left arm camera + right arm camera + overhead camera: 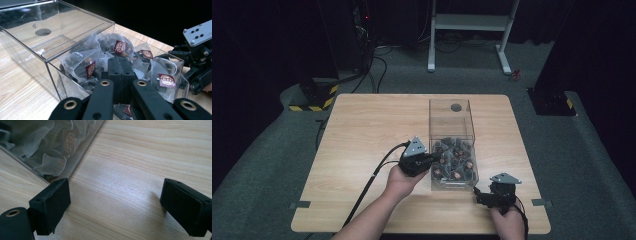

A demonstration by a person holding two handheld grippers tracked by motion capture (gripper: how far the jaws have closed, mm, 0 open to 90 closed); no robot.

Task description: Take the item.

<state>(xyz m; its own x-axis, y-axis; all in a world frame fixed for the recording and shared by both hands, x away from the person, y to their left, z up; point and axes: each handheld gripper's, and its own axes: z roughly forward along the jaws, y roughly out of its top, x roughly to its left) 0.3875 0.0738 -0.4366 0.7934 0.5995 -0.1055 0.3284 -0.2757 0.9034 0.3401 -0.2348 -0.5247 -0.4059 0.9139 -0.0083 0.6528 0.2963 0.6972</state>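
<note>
At centre right of the high view, crinkled clear tea sachets (82,63) fill a transparent box (451,120). The left gripper (121,68) reaches in with its jaws pressed together among them. The right gripper (115,200) rests spread over grained wood table (140,157).

We see a white metal stand (472,30) on the grey carpet (257,165) at twelve o'clock. A yellow and black striped block (314,97) sits at ten o'clock. Black cables (374,65) lie at eleven o'clock.
</note>
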